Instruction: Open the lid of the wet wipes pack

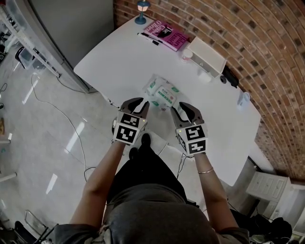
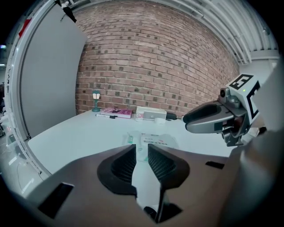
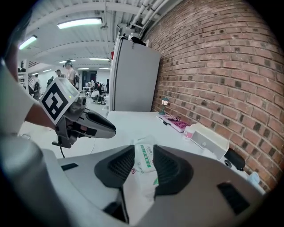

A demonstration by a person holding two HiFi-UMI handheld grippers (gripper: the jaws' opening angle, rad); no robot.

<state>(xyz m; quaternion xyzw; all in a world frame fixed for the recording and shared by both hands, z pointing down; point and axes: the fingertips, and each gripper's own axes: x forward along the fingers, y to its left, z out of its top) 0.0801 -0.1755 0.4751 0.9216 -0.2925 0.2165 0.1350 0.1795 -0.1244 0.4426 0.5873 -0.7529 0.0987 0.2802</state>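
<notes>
White worktop [image 1: 119,62] under both tools, red brick wall [image 1: 214,24] past its far edge. Left hand-held gripper [image 1: 143,103] and right hand-held gripper [image 1: 179,108] side by side, both pointing away from the body, marker cubes facing up, forearms trailing behind.

Wet wipes pack [image 1: 162,93] between the two sets of tips and just ahead of them: white film, green print, crinkled clear margin. Left edge touching the left tips, near right corner at the right tips. Resting on the worktop or raised off it, cannot tell. Lid on the top face too small to read as open or closed.

Along the left hand-held gripper [image 2: 142,148]: released, jaws only a narrow slot apart, pale worktop showing through the slot, near edge of the pack [image 2: 155,141] just reaching the tips. Right hand-held gripper [image 2: 186,119] up and to the right of it, nose aimed inward above the pack.

Along the right hand-held gripper [image 3: 144,150]: clenched on the pack [image 3: 144,160], printed film filling the gap from the tips back toward the base. Left hand-held gripper [image 3: 113,130] close on its left, tip near the same pack.

Well ahead of both tips, near the wall: pink book [image 1: 167,34] with a black pen [image 1: 150,38] beside it, small blue lamp [image 1: 141,12], white box [image 1: 207,56]. Grey cabinet [image 1: 71,28] far ahead and left of the left hand-held gripper.
</notes>
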